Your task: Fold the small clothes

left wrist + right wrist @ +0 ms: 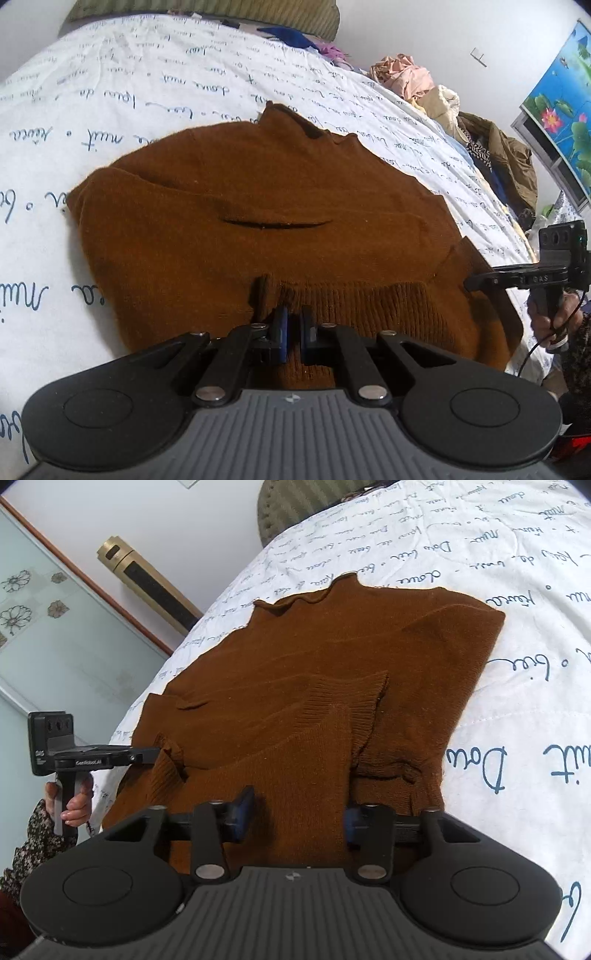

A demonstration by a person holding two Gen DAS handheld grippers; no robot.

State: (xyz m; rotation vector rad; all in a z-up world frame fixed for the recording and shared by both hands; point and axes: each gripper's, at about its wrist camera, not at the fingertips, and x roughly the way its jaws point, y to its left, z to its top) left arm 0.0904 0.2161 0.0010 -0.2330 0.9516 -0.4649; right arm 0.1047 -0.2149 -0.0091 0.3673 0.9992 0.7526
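- Broadly, the brown knitted sweater (258,206) lies flat on the bed, with wide bare sheet (110,92) beyond its collar and far side
- Script-printed white sheet covers the bed; a heap of clothes (443,99) sits at its far edge by the wall
- Left gripper (291,332) points down at the ribbed hem (369,295), fingers closed on a pinch of it
- Right gripper (295,812) hovers over the sweater (332,664), fingers apart, cloth between them but not pressed
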